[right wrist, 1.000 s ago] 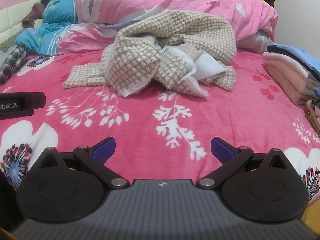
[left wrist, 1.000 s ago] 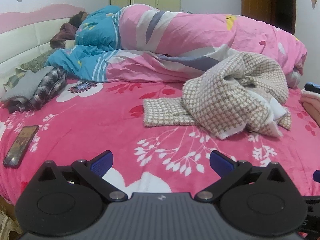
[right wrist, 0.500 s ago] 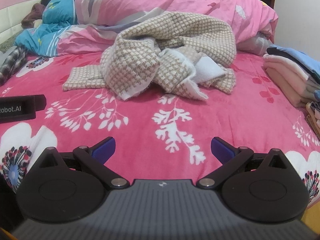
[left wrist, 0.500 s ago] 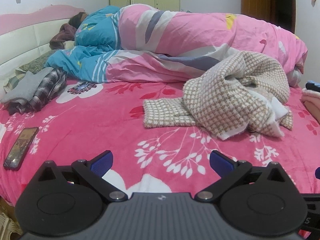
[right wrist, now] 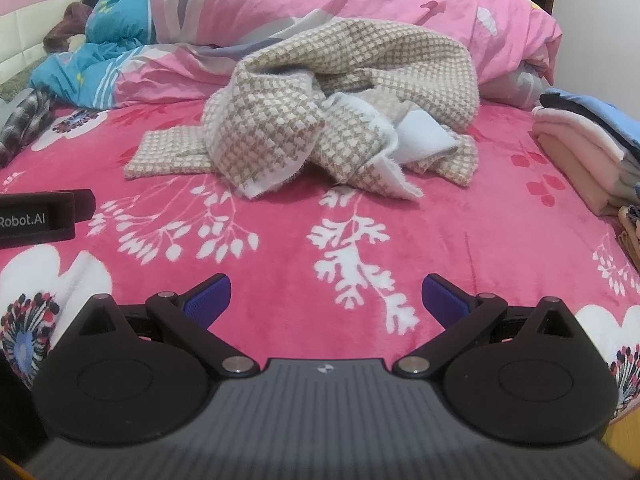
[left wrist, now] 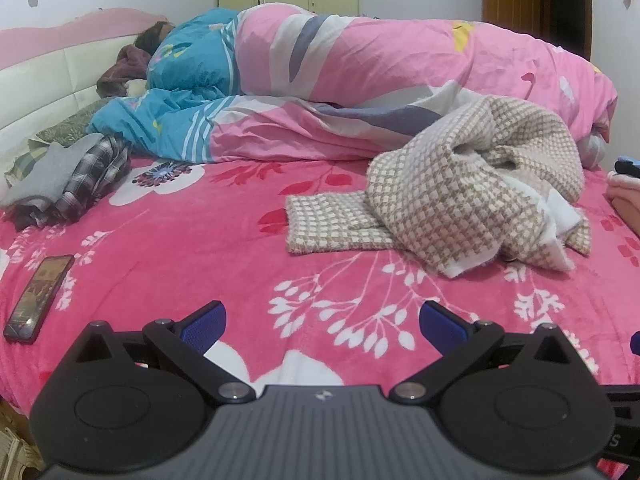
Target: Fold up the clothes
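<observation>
A crumpled beige-and-white checked knit garment point(left wrist: 472, 188) lies in a heap on the pink flowered bedspread point(left wrist: 200, 248), one sleeve stretched flat to its left. The same garment point(right wrist: 340, 120) sits ahead in the right wrist view, white lining showing. My left gripper point(left wrist: 322, 326) hovers low over the bedspread, open and holding nothing, well short of the garment. My right gripper point(right wrist: 326, 300) is also open with nothing between its fingers, a stretch of bedspread point(right wrist: 460, 220) separating it from the heap. The left gripper's body point(right wrist: 40, 216) shows at the right view's left edge.
A rolled pink and blue duvet point(left wrist: 360, 80) runs along the back of the bed. A phone point(left wrist: 38, 296) lies at the left edge. Grey and plaid clothes point(left wrist: 68, 176) are piled back left. A stack of folded clothes point(right wrist: 588, 152) sits at the right.
Both grippers have drifted slightly; the garment sits a little lower and nearer in the right wrist view. The garment itself has not moved. Both stay open.
</observation>
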A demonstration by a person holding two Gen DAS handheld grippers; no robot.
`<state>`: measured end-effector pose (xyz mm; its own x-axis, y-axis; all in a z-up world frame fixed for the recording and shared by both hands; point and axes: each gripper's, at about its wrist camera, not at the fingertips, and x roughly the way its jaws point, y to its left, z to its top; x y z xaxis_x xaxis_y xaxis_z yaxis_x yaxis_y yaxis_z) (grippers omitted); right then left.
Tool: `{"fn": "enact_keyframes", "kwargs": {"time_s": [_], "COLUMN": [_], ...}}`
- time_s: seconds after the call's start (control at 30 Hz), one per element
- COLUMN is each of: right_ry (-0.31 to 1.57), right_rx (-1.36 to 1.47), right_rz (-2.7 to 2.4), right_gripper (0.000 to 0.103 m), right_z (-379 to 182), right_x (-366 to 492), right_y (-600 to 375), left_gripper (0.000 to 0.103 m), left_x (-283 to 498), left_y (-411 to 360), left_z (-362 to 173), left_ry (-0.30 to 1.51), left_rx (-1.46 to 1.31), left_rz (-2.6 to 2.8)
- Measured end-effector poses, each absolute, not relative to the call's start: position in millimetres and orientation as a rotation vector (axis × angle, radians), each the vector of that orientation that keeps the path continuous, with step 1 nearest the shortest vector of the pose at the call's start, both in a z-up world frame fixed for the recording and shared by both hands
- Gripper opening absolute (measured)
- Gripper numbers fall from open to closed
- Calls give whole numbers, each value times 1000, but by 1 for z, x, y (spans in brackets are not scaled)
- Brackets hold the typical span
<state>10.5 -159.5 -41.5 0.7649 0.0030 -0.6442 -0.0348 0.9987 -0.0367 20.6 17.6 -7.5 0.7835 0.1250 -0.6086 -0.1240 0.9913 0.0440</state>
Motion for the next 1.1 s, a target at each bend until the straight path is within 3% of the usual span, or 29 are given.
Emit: {"fn": "enact_keyframes", "kwargs": {"time_s": [0.87,1.1], "right_ry": [719,623], "right_rx": [-29,15], "right_rz": [26,33], "right_gripper": [102,102], "right_z": [-56,-56], "right_x": [44,52], "right_y": [-159,-187], "left_gripper": [103,103], "left_x": [54,77], "left_y": [22,14], "left_z": [-18,-17], "left_ry": [646,575], "left_rx": [-6,0], "left_rz": [93,-51]}}
